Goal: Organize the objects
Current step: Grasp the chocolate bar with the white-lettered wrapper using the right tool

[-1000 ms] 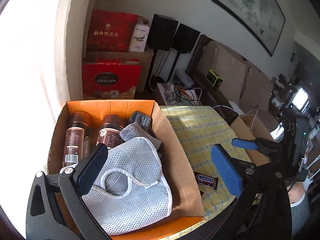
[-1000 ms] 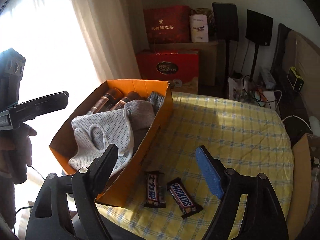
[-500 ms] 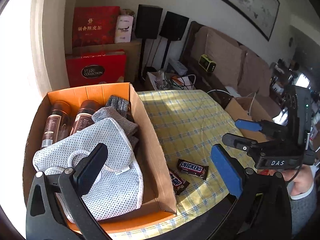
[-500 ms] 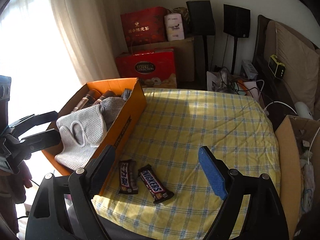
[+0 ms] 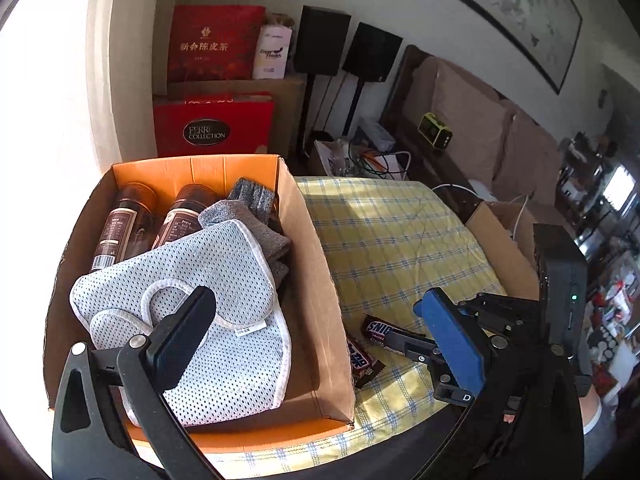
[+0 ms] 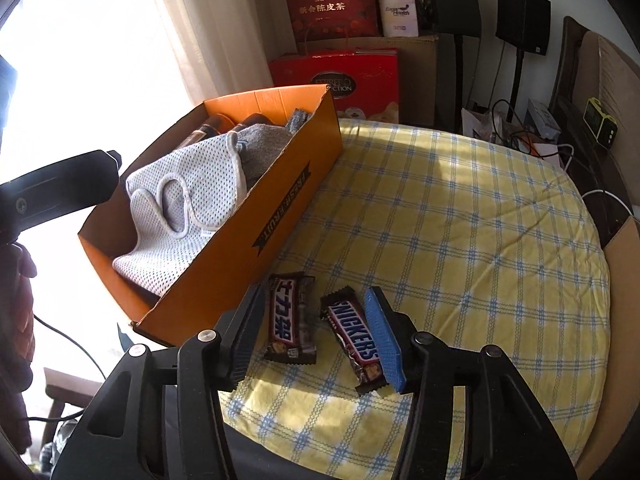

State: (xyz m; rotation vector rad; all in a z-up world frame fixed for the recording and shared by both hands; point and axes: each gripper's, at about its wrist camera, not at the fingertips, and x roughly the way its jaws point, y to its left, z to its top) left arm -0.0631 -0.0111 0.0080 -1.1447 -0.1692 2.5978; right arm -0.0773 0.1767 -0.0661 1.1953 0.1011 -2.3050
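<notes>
My right gripper (image 6: 316,340) is low over the table, near the bottom middle of its view. Its jaws are closing, and two candy bars lie between them. The Snickers bar (image 6: 356,346) is just beside the blue finger, maybe touching it – I cannot tell. The other candy bar (image 6: 290,318), with Chinese writing, lies next to it on the yellow checked tablecloth (image 6: 460,220), near the black finger. Neither bar is squeezed yet.

My left gripper (image 5: 316,340) is wide and holds nothing. Its black finger hangs over the orange cardboard box (image 5: 308,280) at the left of that view. In the box I see a white mesh cloth (image 5: 208,280), grey socks (image 5: 248,216) and two brown bottles (image 5: 152,224) – the bottles at the far end.
</notes>
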